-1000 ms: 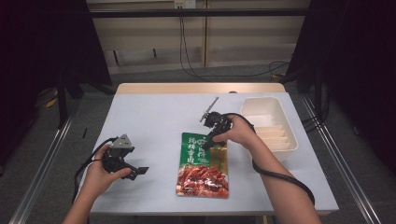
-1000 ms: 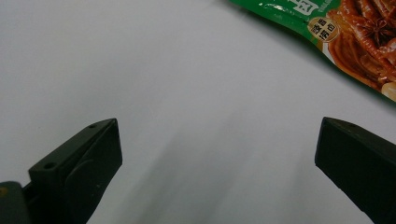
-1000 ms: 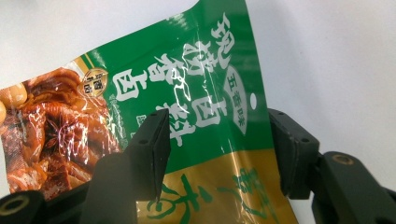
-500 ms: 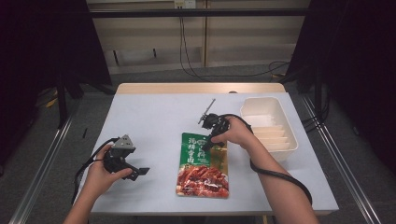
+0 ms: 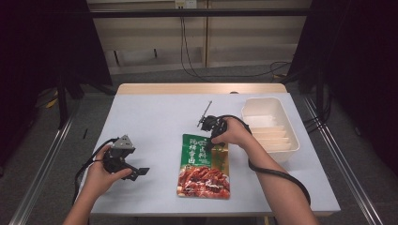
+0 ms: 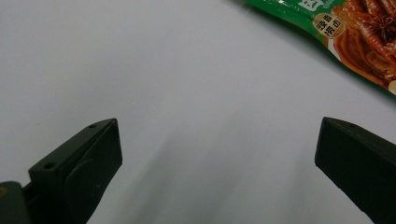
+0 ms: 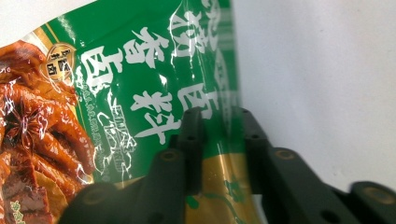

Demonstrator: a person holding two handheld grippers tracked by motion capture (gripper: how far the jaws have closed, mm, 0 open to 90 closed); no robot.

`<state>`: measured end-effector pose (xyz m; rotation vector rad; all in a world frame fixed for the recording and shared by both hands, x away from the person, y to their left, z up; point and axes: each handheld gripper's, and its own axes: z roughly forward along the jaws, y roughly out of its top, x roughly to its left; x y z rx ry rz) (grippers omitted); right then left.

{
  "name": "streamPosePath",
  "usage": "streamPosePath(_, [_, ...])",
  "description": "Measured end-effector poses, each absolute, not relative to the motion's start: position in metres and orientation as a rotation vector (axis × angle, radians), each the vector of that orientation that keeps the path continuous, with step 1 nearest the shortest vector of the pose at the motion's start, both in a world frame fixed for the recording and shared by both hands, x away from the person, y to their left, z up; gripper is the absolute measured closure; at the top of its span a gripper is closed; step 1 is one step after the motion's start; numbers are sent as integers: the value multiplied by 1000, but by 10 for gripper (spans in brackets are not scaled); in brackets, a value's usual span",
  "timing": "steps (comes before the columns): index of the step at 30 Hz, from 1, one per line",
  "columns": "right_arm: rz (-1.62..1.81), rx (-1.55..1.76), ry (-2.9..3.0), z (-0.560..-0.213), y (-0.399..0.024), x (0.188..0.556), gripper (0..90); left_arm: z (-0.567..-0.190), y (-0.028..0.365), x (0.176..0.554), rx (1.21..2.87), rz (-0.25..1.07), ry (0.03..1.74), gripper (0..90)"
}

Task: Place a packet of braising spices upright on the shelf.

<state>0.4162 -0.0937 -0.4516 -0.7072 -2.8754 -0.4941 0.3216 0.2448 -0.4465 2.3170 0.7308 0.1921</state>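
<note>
White tabletop, and the right gripper (image 7: pixel 218 140) has just been closing its jaws, now pinching the upper right edge of the green sauce packet (image 5: pixel 204 165) lying flat at mid-table. Grasp step, I'd say; next comes a clean lift, perhaps toward the white tray (image 5: pixel 270 126). Left gripper (image 5: pixel 133 169) waits wide apart; Chinese lettering shows, too warped to read surely.

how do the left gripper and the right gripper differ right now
The left gripper is wide open with nothing between its jaws, hovering over the bare table; the right gripper has just been closing and pinches the green food packet by its edge. Both are hand-held.
</note>
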Motion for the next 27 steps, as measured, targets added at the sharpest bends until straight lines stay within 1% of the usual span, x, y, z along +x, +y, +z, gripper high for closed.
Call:
streamPosePath(2, [-475,-701,-2891,-450,-94,416,853,-447,245,322,2318,193,731,7])
streamPosePath(4, [-457,-692,-2900,-448,-94,417,890,-447,245,321,2318,191,731,7])
streamPosePath(9, [-415,-669,-2911,-443,-93,417,900,-445,246,322,2317,195,724,7])
streamPosePath(13, [-396,-690,-2899,-432,-94,417,900,-444,246,321,2312,203,727,7])
streamPosePath(25, [-390,-742,-2861,-394,-97,413,900,-443,245,321,2315,206,723,7])
streamPosePath(27, [-397,-769,-2844,-382,-98,413,900,-442,246,321,2315,207,723,7])
